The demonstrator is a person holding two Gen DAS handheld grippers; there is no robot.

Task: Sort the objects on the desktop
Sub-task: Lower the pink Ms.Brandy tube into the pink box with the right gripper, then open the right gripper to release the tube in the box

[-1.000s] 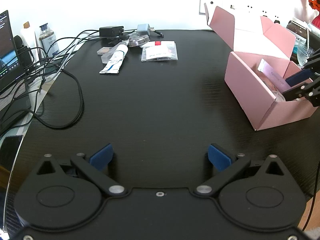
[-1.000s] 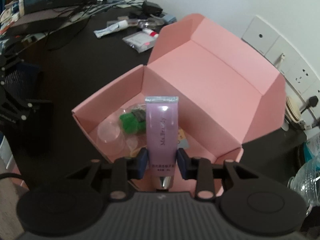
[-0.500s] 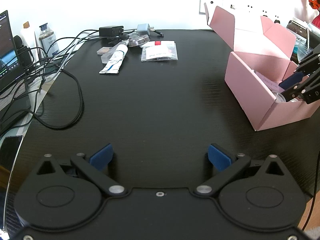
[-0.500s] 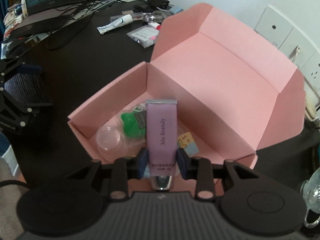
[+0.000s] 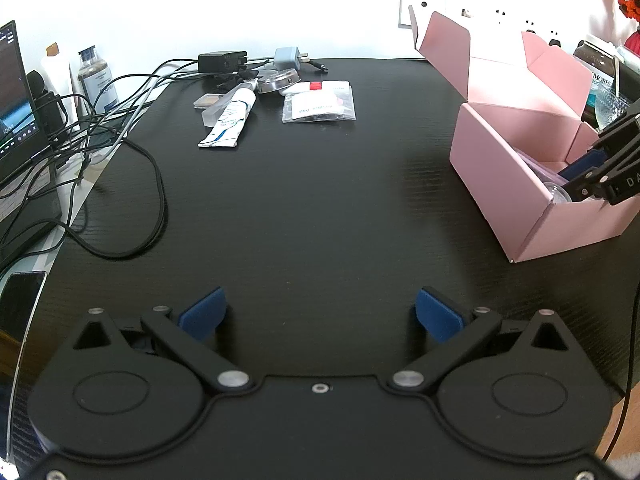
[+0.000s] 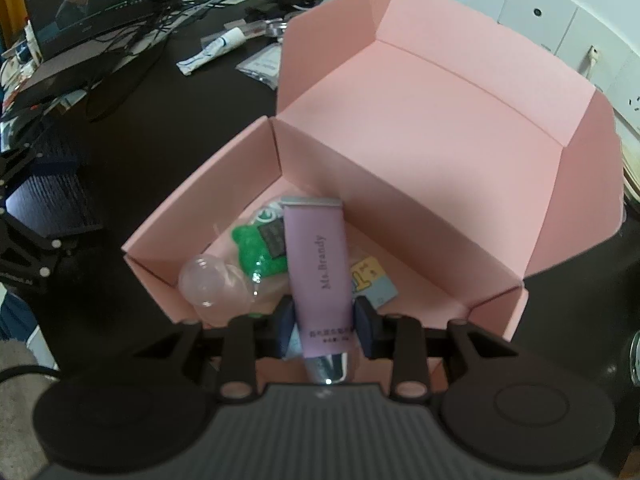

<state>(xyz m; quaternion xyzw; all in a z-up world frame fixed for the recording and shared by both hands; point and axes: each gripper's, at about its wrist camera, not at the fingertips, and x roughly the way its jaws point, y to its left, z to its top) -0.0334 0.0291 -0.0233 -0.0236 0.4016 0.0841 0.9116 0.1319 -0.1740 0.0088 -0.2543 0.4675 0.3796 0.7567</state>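
Right claw [image 6: 323,322] lowered gripping one purple tube [image 6: 318,264] into pink box [image 6: 420,160], left claw [image 5: 320,314] wide.

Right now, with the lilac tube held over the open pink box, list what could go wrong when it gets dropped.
1. The lilac tube hangs over a clear capsule and a green toy; released here, it may land on them and lie crooked.
2. The right gripper sits low by the pink box front wall; opening or lifting could nudge that light box.

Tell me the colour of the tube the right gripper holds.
Lilac tube, silver cap end; clearest in the right wrist view.
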